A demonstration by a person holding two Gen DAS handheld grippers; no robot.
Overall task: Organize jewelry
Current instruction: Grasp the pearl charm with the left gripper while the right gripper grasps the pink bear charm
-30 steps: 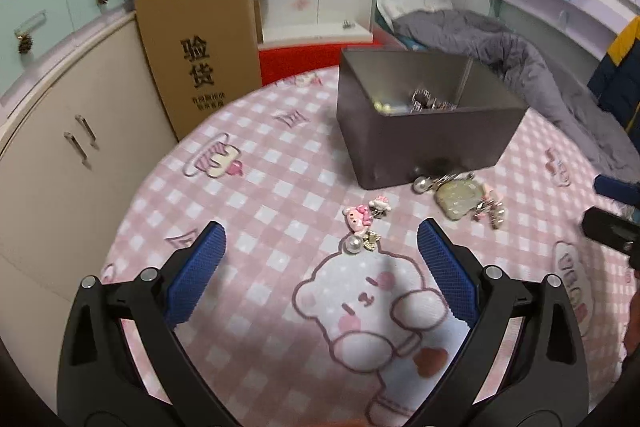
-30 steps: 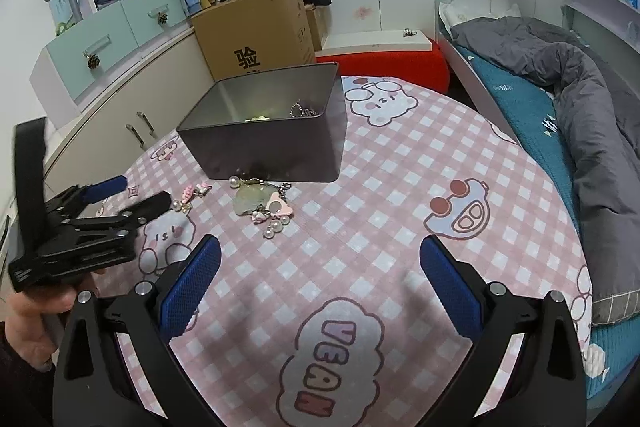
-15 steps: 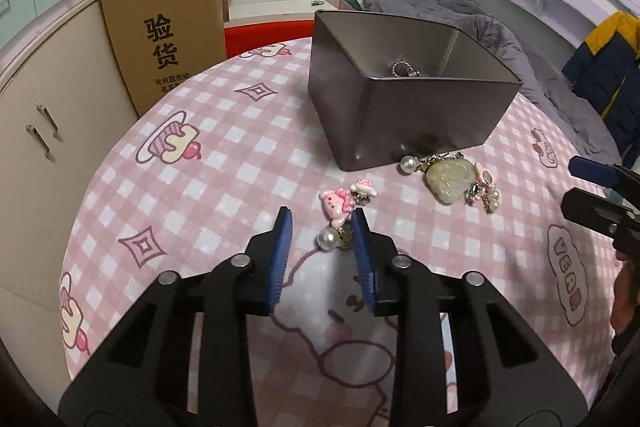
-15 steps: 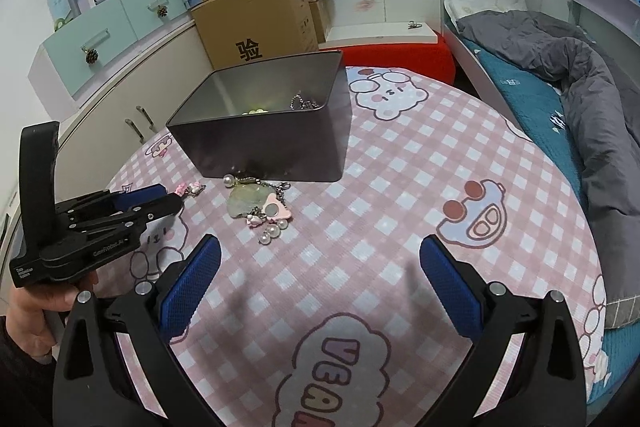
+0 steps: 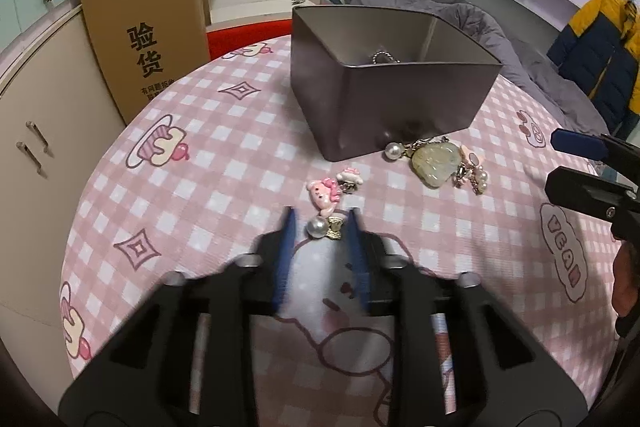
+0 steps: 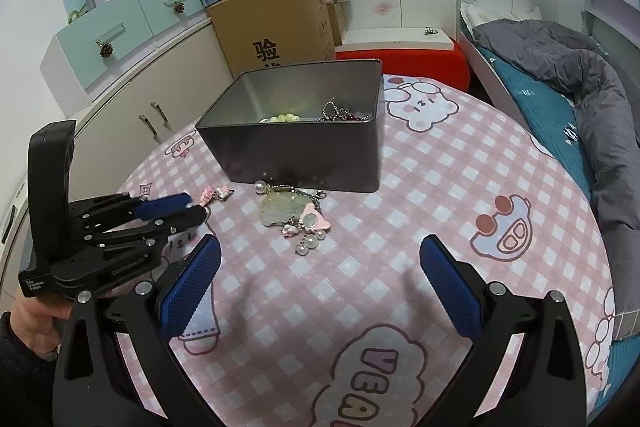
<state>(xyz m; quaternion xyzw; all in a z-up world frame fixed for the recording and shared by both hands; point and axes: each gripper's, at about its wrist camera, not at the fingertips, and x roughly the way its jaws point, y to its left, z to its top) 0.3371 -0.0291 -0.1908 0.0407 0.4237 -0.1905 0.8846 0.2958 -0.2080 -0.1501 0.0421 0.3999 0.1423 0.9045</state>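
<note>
The left gripper (image 5: 321, 225) is lowered to the pink checked tablecloth (image 5: 224, 163), its blue pads (image 5: 285, 247) drawn narrowly together on either side of a pearl charm (image 5: 324, 227). Whether the pads press on the charm or stand just clear of it cannot be told, since the fingers are blurred. A pink cartoon charm (image 5: 323, 194) is seen just beyond the pearl, joined to it, with a smaller white and pink piece (image 5: 350, 177) beside it.

The right gripper (image 6: 320, 263) is held above the cloth with its pads (image 6: 448, 277) spread wide apart and nothing between them. Ahead of it a pale green stone pendant (image 6: 282, 209) is laid on the cloth, with a pink heart (image 6: 314, 221), small pearls (image 6: 308, 243) and a chain attached.

A dark metal tin (image 6: 304, 155) is set behind the pendant, which lies just beside its front wall. Light green beads (image 6: 285, 117) and a ball chain (image 6: 340, 113) are seen inside it.

Further out, a cardboard box (image 6: 276, 27) is placed behind the table, and a grey quilt (image 6: 576, 75) is spread on a bed at the right.
</note>
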